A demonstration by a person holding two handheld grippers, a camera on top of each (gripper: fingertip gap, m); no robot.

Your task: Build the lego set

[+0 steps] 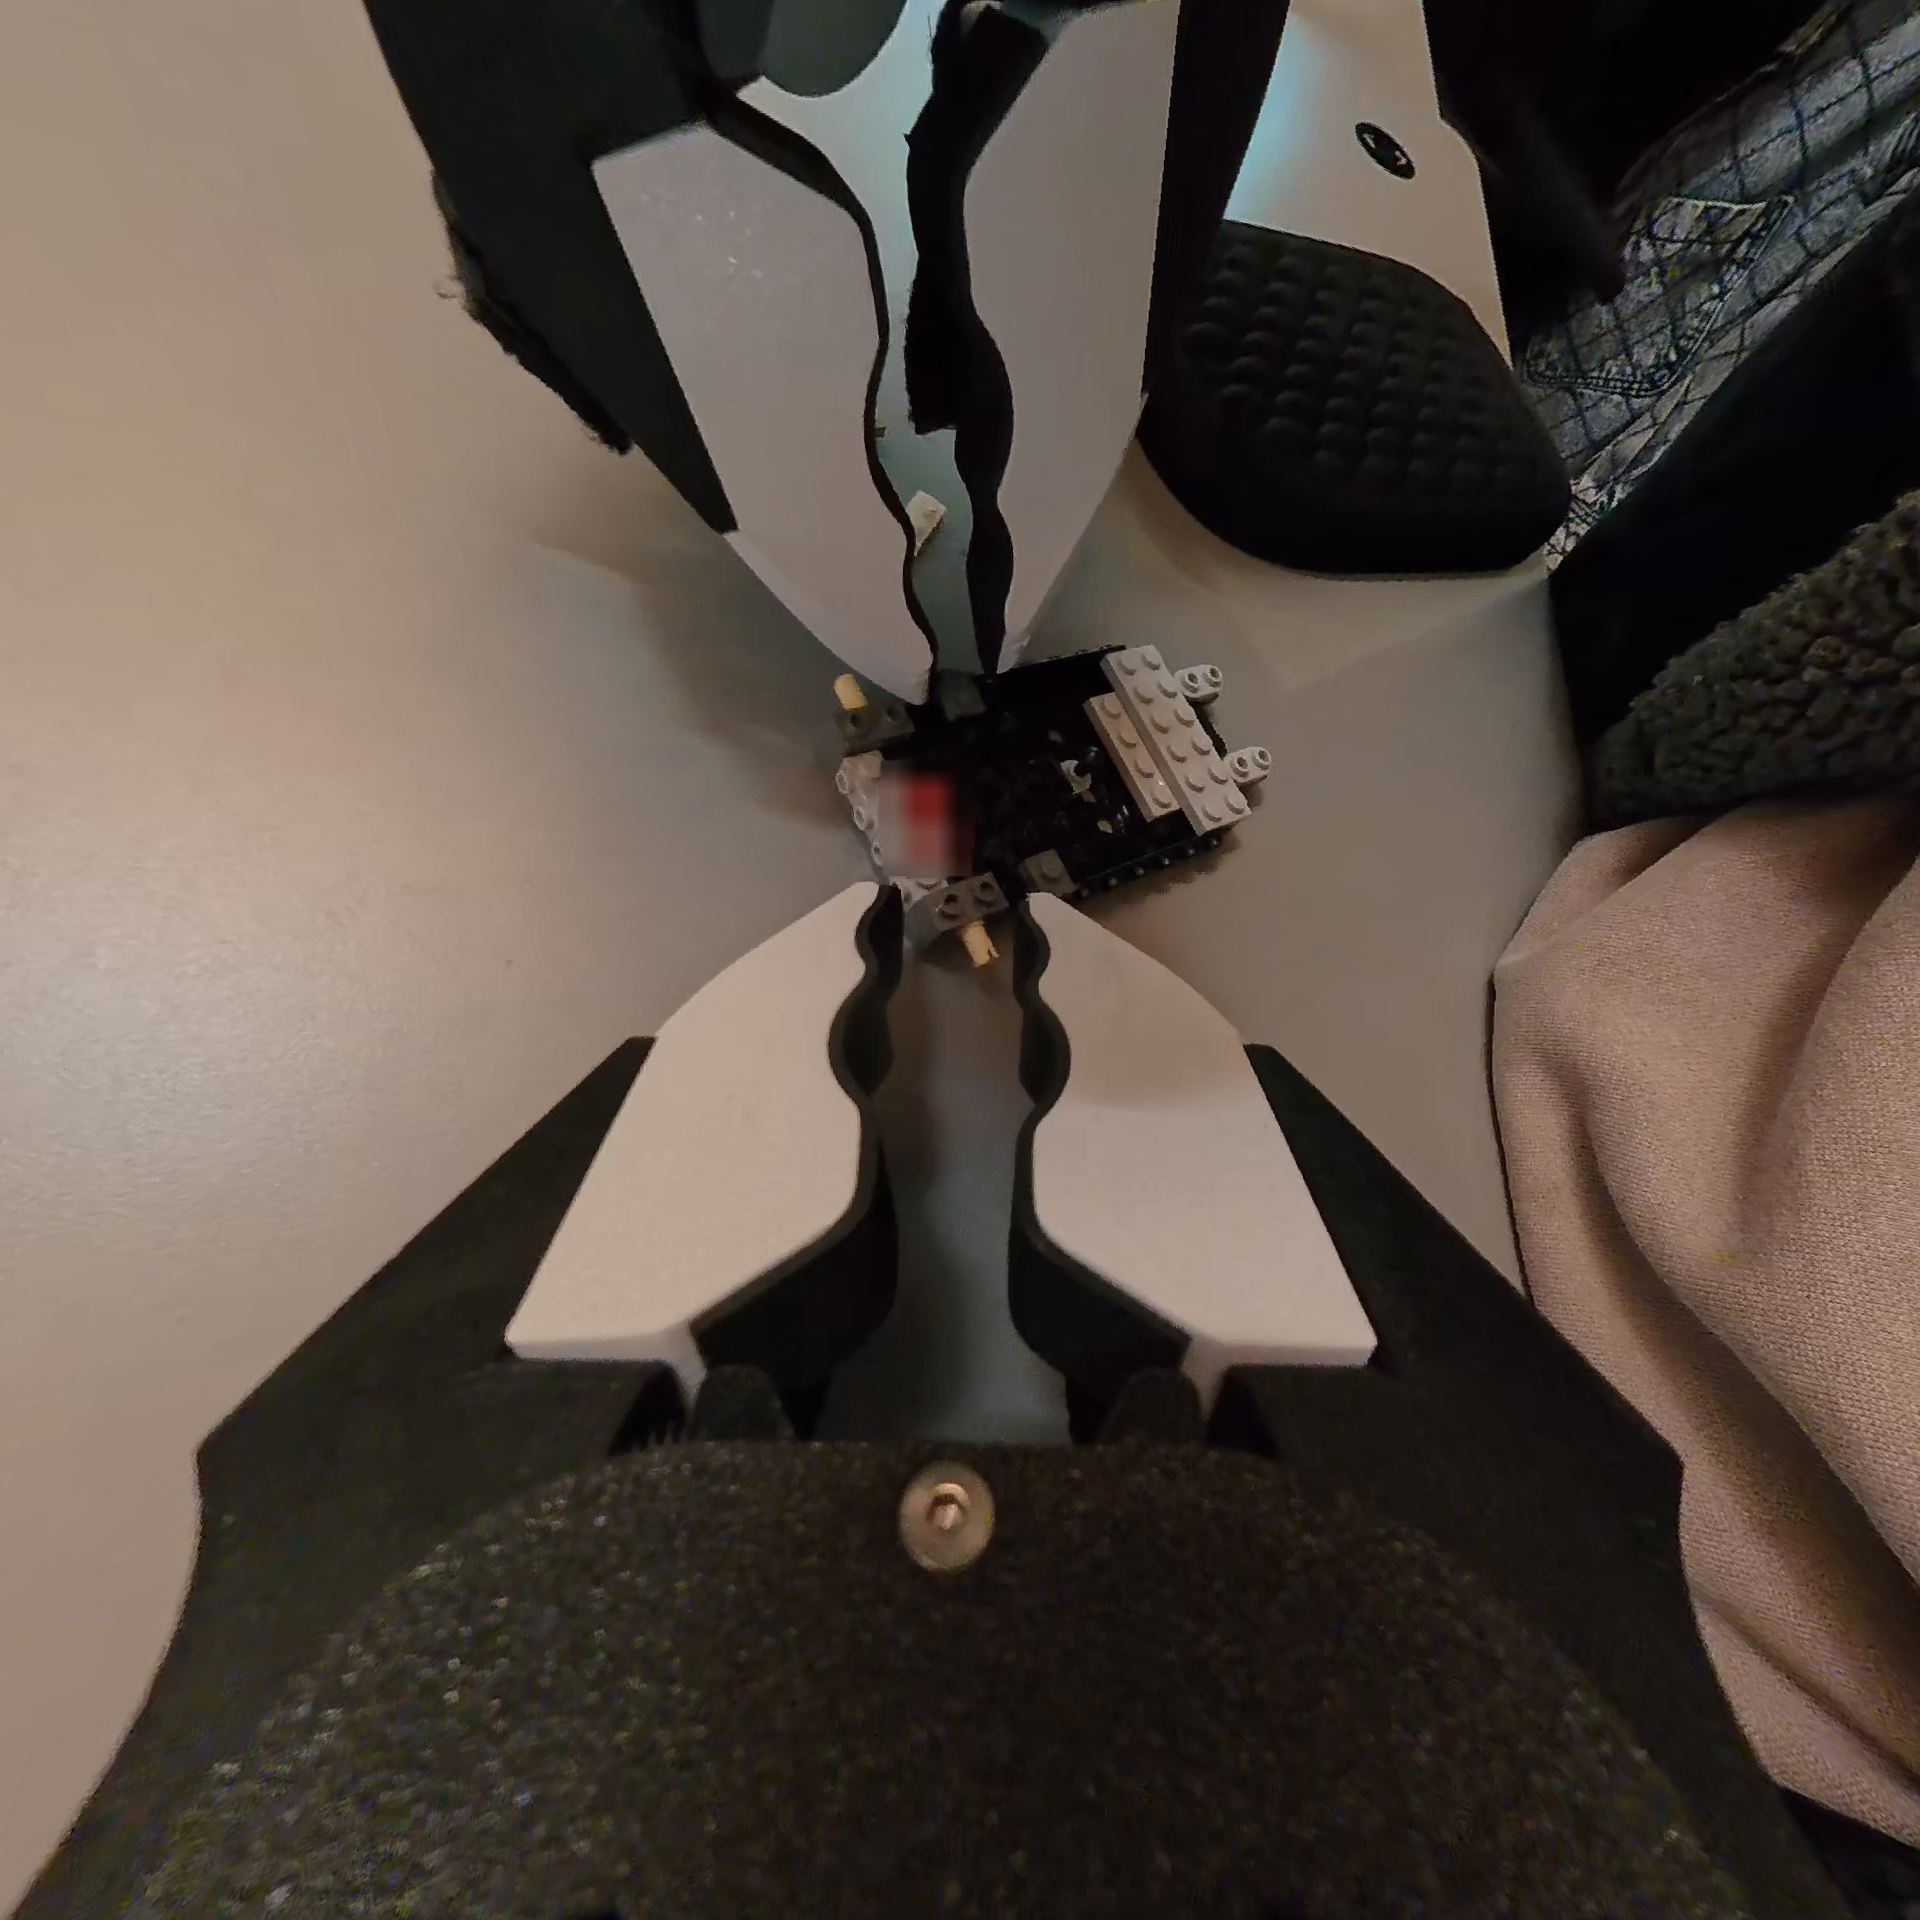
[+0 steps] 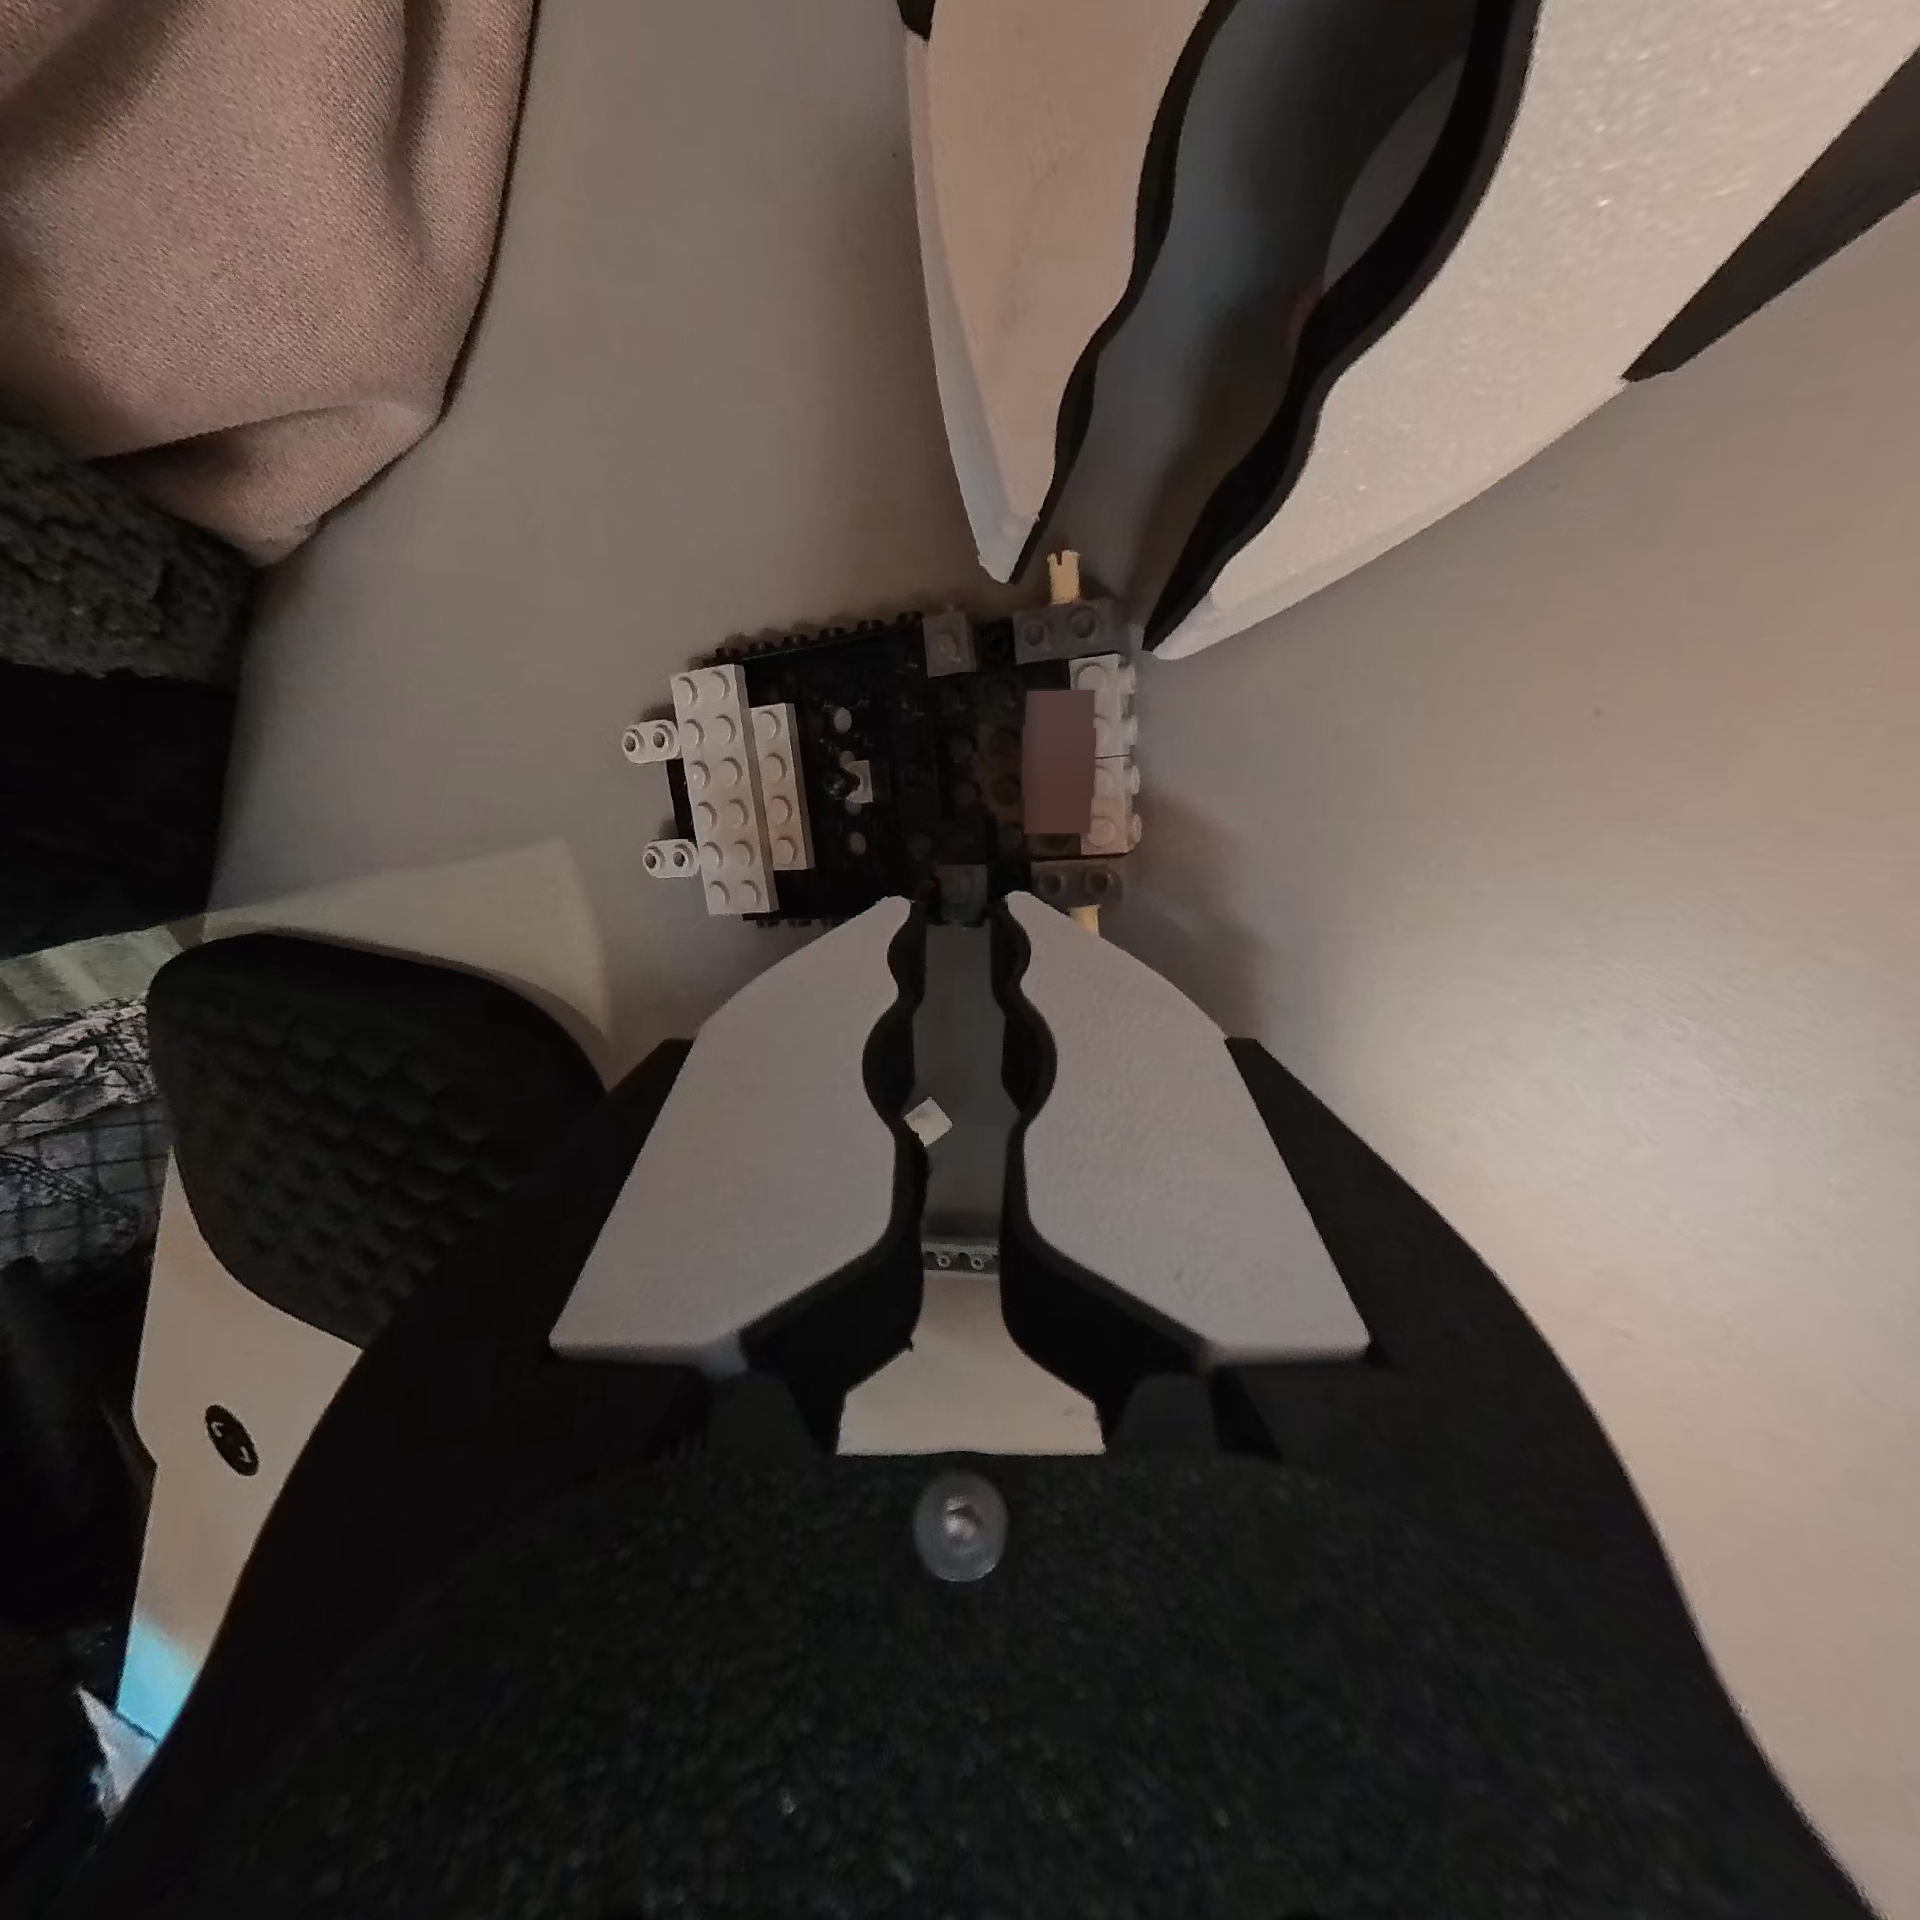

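Observation:
A black lego build (image 1: 1039,790) with light grey plates (image 1: 1174,743) on one end lies on the white table (image 1: 312,727). My left gripper (image 1: 958,909) reaches it from the near side. Its fingertips close around a dark grey plate with a tan pin (image 1: 971,914) at the build's corner. My right gripper (image 1: 964,675) comes from the opposite side, its tips pinching a small dark grey piece (image 1: 961,698) on the build's edge. In the right wrist view the build (image 2: 904,769) sits between the right gripper (image 2: 958,906) and the left gripper (image 2: 1075,608).
A black textured pad (image 1: 1340,416) lies beyond the build, also in the right wrist view (image 2: 343,1070). Beige cloth (image 1: 1704,1195) and dark fleece (image 1: 1766,675) border the table on the right. A small white piece (image 2: 925,1122) lies under the right gripper. Spacing between my two grippers at the tips: around 5 cm.

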